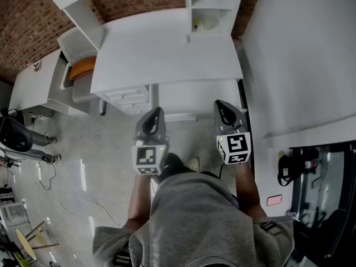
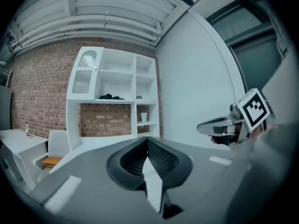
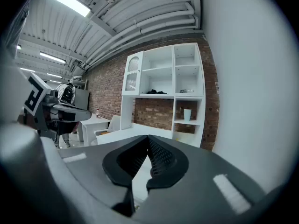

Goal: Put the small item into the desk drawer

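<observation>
A white desk (image 1: 167, 49) stands in front of me, with a stack of shut drawers (image 1: 129, 98) under its left end. Both grippers hang level before the desk's front edge, above the floor. My left gripper (image 1: 158, 112) is shut, its jaws meeting at the tip (image 2: 147, 141) with nothing between them. My right gripper (image 1: 219, 104) is shut and empty too (image 3: 148, 139). Each shows in the other's gripper view, the right gripper (image 2: 211, 126) and the left gripper (image 3: 77, 111). I cannot make out the small item for certain.
A white shelf unit (image 2: 117, 92) stands at the desk's back, holding a pale cup (image 2: 144, 117) and a dark thing (image 2: 111, 96). A white chair with an orange cushion (image 1: 80, 68) sits left of the desk. A white partition (image 1: 300, 54) rises on the right.
</observation>
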A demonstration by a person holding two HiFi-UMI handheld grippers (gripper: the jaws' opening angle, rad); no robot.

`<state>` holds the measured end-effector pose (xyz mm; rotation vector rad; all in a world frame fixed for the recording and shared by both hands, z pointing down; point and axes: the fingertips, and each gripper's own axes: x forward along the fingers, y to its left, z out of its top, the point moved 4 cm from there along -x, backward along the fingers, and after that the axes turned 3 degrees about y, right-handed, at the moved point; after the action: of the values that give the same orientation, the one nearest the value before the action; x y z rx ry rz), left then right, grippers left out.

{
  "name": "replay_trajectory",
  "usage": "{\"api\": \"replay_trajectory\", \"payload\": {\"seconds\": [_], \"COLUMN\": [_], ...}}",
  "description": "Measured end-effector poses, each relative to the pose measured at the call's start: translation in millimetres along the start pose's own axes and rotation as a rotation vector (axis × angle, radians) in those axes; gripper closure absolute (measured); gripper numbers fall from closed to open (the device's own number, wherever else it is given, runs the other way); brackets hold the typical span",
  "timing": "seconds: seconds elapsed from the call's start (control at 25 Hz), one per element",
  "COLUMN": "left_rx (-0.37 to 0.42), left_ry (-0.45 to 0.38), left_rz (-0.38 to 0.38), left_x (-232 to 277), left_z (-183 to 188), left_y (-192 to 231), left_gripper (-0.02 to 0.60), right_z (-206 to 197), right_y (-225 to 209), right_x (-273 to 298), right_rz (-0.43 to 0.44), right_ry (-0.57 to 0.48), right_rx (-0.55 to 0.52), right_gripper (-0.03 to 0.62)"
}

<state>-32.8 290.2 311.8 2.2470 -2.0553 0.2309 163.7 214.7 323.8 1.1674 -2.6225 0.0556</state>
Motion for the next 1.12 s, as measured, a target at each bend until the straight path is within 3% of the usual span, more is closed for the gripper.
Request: {"api": "replay_trajectory", "payload": {"seconds": [0.48,1.12], "left_rx": [0.030,0.005], "left_ry": [0.005,0.074], "left_rz": [0.001,-0.074], "left_x": [46,203], "left_z": [16,21], "left_y": [14,90], "left_gripper": [0.569,0.569], "right_z": [10,35], "right_y": [-20,-67], "right_x": [42,198], "right_rz": [0.021,-0.007], "right_ry": [-0.004,0.069], "right_rx": [0.022,0.058], "right_gripper": [0.591,0.591]}}
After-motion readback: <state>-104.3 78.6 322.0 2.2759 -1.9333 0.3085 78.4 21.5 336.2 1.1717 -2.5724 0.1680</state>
